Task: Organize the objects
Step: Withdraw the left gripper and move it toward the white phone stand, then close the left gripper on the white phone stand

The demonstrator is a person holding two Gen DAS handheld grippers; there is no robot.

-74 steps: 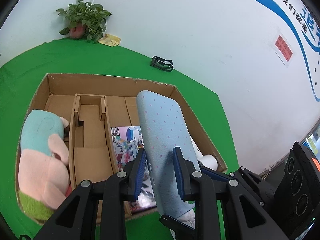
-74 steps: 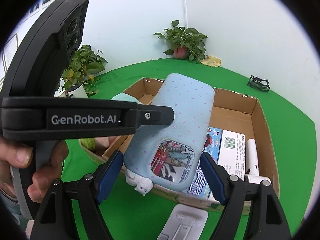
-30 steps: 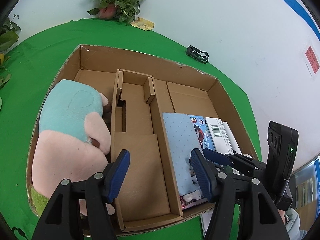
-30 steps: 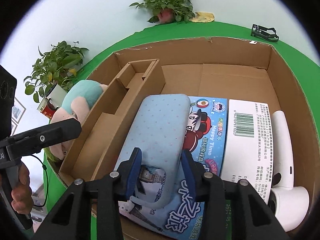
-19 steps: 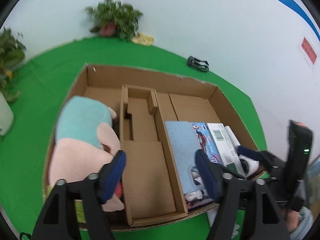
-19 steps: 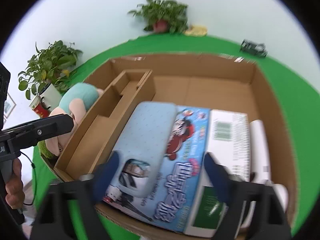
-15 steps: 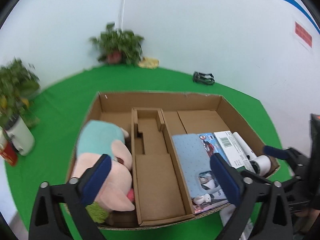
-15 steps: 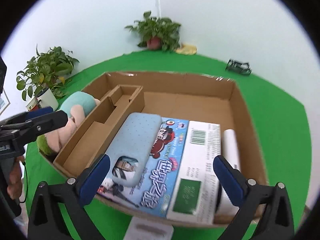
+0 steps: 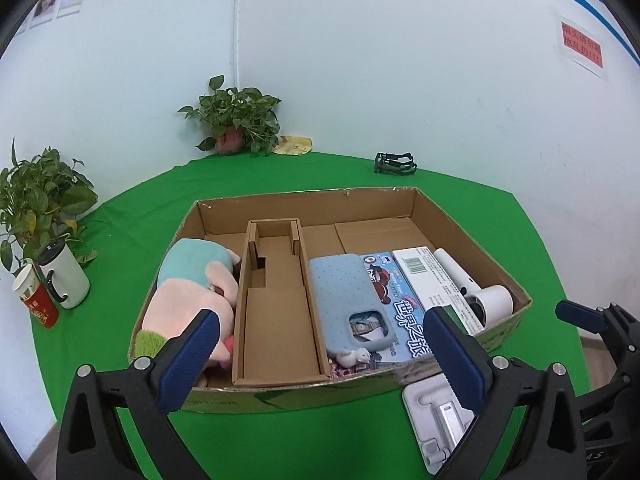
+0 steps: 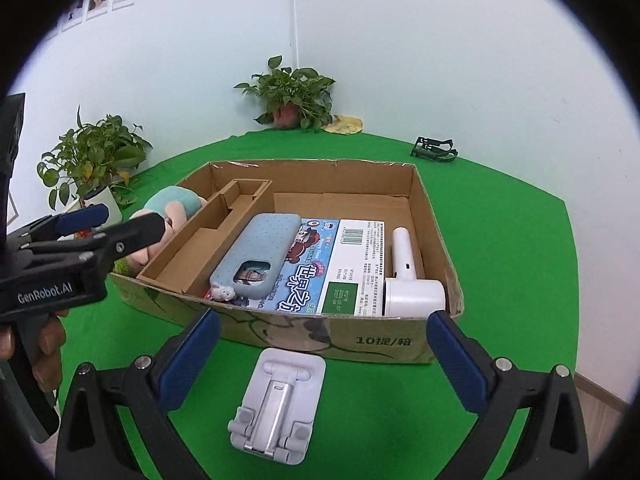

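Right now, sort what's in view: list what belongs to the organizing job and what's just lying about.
Job:
- cardboard box
- blue phone case
- plush toy
- picture book
- white-green carton
- white hair dryer
- phone stand, outside the box

Lying about:
- potted plants
- white mug
- red cup
- black clip
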